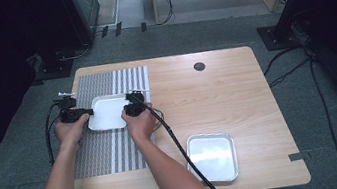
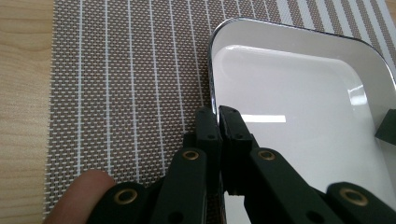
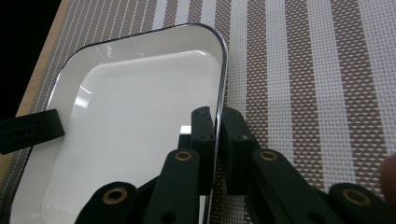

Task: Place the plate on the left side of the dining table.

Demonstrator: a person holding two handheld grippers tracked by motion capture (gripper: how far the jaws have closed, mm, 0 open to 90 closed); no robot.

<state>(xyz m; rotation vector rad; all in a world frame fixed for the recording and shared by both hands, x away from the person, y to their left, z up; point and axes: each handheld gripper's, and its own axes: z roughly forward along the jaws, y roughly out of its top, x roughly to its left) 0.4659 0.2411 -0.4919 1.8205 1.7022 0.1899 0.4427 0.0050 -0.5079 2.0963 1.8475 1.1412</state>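
the wooden table (image 1: 237, 94) has much free surface at its right half. the striped mat (image 1: 114, 148) lies at the left, near the table edge. on it sits the white tray (image 1: 107, 112), its two side rims clamped by the left gripper (image 2: 218, 122) and the right gripper (image 3: 218, 122). a metal tray (image 1: 212, 157) stands well apart, near the front edge.

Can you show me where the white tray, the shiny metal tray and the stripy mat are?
white tray (image 1: 106, 113), high view, on its flat bottom between the two grippers.
shiny metal tray (image 1: 212, 155), high view, on the middle of its floor.
stripy mat (image 1: 130, 80), high view, on its far end, past the white tray.
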